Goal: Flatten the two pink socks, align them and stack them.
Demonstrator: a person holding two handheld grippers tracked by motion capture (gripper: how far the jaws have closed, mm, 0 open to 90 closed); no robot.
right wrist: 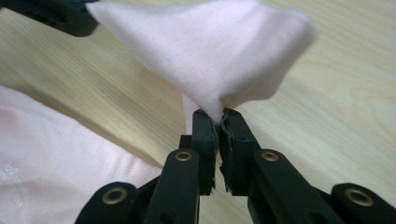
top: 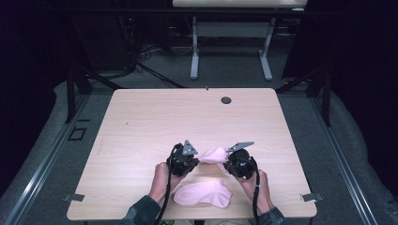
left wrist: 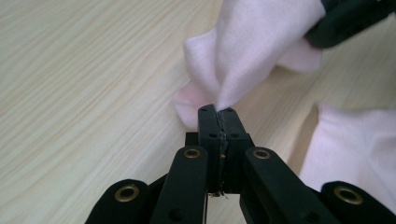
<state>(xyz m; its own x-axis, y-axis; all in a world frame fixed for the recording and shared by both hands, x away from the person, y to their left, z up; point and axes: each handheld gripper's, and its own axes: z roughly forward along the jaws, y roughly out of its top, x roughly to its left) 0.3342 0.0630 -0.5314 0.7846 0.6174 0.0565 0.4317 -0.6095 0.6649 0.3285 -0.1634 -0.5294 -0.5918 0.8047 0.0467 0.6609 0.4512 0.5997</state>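
Note:
A small pink sock [top: 213,154] hangs stretched between my two grippers just above the wooden table [top: 141,122]. My left gripper [top: 200,160] is shut on one end of it; in the left gripper view the cloth [left wrist: 247,46] rises out of the closed jaws of that gripper [left wrist: 218,112]. My right gripper [top: 226,163] is shut on the other end, where the fabric [right wrist: 210,51] is pinched in that gripper's tips [right wrist: 220,114]. A second pink sock [top: 202,193] lies flat near the front edge, below both grippers.
A dark round grommet [top: 226,100] sits near the table's far edge. Behind it stands another desk's white frame [top: 230,42]. Metal brackets [top: 310,197] stick out at the front corners. The person's hands [top: 162,180] come in from the bottom.

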